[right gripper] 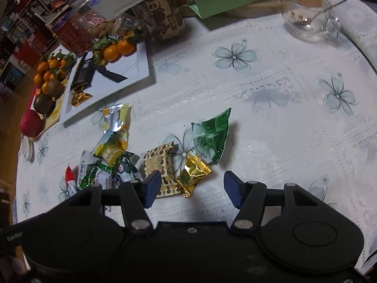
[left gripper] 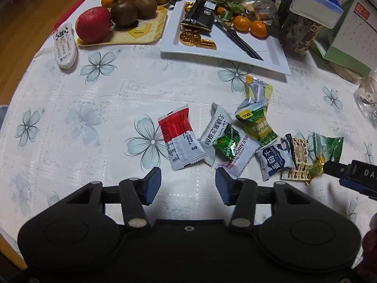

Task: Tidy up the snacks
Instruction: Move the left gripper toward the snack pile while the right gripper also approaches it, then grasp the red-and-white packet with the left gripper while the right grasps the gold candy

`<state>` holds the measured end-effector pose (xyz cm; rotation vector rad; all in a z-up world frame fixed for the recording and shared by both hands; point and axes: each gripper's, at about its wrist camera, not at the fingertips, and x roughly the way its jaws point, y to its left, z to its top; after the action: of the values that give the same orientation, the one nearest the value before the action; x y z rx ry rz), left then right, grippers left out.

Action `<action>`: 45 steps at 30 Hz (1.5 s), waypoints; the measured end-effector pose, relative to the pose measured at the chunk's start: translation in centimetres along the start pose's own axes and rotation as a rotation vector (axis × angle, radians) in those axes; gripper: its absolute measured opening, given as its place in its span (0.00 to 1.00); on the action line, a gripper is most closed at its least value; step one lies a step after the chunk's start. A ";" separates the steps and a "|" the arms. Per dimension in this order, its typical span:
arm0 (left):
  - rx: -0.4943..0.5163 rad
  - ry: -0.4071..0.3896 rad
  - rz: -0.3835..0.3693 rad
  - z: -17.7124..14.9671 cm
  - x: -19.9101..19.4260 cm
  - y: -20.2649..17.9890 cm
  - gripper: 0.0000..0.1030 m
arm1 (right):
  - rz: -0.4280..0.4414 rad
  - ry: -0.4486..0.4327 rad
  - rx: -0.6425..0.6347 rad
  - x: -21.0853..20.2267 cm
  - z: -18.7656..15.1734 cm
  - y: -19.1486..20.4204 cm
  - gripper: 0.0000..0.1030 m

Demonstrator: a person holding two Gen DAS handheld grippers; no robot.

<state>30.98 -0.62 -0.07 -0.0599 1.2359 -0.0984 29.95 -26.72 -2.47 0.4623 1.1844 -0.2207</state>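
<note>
- A loose cluster of wrapped snacks lies on the flowered tablecloth point(left gripper: 94, 108): a red-and-white packet point(left gripper: 180, 139), a white sesame packet point(left gripper: 213, 129), a small green candy point(left gripper: 227, 142), a hawthorn strip packet point(left gripper: 238, 156), a yellow-green pouch point(left gripper: 255, 123), a blue-and-white packet point(left gripper: 276, 159), a brown-patterned packet point(right gripper: 157, 165), a gold candy point(right gripper: 193, 174) and a green sachet point(right gripper: 212, 136).
- The left gripper point(left gripper: 188, 186) hovers just short of the red-and-white packet, jaws apart, nothing between them.
- The right gripper point(right gripper: 192, 188) points down at the gold candy, whose near end lies between the open pads; they do not press on it. Its left pad overlaps the brown-patterned packet.
- Beyond the cluster sits a white tray point(left gripper: 271, 54) carrying a black-handled knife point(left gripper: 240, 40), gold coins point(left gripper: 189, 37), a dark wrapper point(left gripper: 200, 15) and mandarins point(left gripper: 249, 24).
- Left of it, a yellow tray point(left gripper: 146, 33) holds an apple point(left gripper: 93, 24) and kiwis point(left gripper: 134, 9); a remote point(left gripper: 64, 46) lies beside.
- A glass bowl point(right gripper: 304, 14) stands well apart.
</note>
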 end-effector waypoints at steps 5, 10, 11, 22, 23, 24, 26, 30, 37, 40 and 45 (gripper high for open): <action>0.031 -0.040 0.047 1.8 1.2 0.0 0.54 | -0.001 0.039 0.020 2.1 0.5 0.2 0.58; 0.058 -0.046 0.051 2.9 2.3 0.4 0.54 | 0.002 0.031 0.021 2.5 1.2 0.5 0.57; 0.055 -0.045 0.057 3.0 2.6 0.5 0.54 | -0.005 0.026 0.014 2.6 1.3 0.7 0.56; -0.016 0.019 0.056 3.9 5.7 0.2 0.55 | -0.001 0.047 0.017 3.8 2.1 0.9 0.50; -0.018 0.023 0.062 3.8 5.9 0.1 0.55 | 0.001 0.049 0.019 3.8 2.2 0.9 0.49; -0.022 0.029 0.071 3.7 6.2 0.1 0.55 | 0.005 0.051 0.021 3.8 2.2 0.8 0.48; -0.039 0.058 0.061 3.6 6.5 0.4 0.55 | 0.010 0.062 0.021 3.8 2.3 0.6 0.46; -0.041 0.106 0.057 3.0 6.4 0.6 0.53 | -0.013 0.086 -0.010 3.7 2.1 0.4 0.36; -0.048 0.119 0.040 2.6 6.2 0.5 0.50 | -0.027 0.092 -0.034 3.6 1.9 0.5 0.35; -0.084 0.107 0.030 3.2 6.2 0.9 0.50 | -0.032 0.092 -0.028 3.7 2.0 0.7 0.37; -0.124 0.099 0.019 3.8 6.4 1.5 0.51 | -0.032 0.099 -0.020 3.7 2.1 0.6 0.37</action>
<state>36.70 0.17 -4.95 -0.1529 1.3403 -0.0083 33.34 -26.85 -5.16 0.4412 1.2900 -0.2155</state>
